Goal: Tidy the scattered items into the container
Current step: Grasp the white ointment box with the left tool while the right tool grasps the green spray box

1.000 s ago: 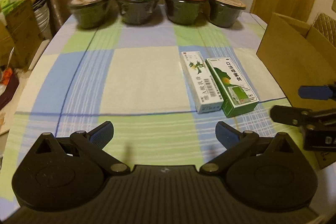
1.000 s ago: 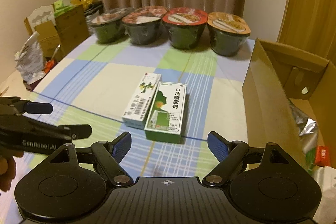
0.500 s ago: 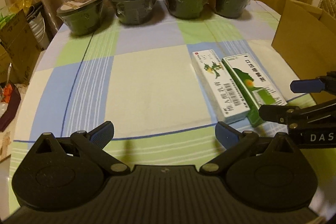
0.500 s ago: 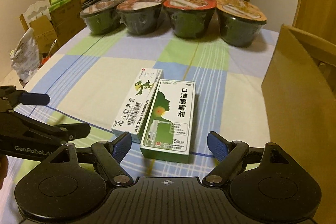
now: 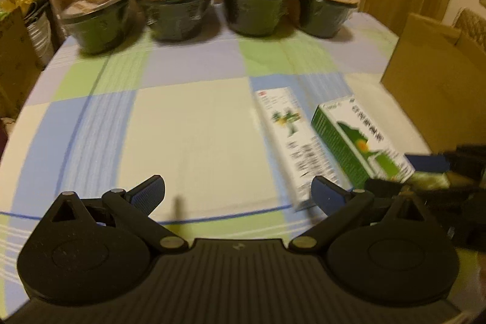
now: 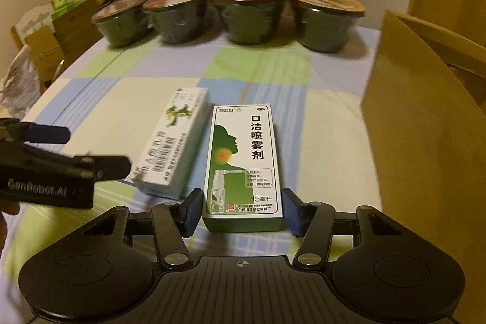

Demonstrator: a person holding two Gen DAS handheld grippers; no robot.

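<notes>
Between my right gripper's [image 6: 242, 213] blue pads sits the near end of the green spray box [image 6: 245, 160], lying flat on the counter [image 6: 106, 102] with its printed face up. The jaws are spread just wider than the box, one pad on each long side; I see a thin gap on both sides, so nothing is pinched yet.

I judge the box to be light cardboard, stiff along its edges but easy to crush across the broad faces. Taking it by the two narrow long sides, as the pads now line up, looks right; a gentle squeeze should do. The printed finish may be a little slick, so I would close squarely, not at an angle.

Just beside it on the left lies the white ointment box [image 6: 174, 138], close to the green one though I cannot tell if they touch. Closing must not drag it along.

My left gripper [image 5: 238, 193] hovers over the checked cloth with its jaws spread wide and empty, its right pad near the white box's near end.

To the right stands the cardboard carton [image 6: 425, 141], open at the top, which I take to be the container. Four sealed noodle bowls [image 6: 252, 14] line the far edge, well apart from the boxes.
</notes>
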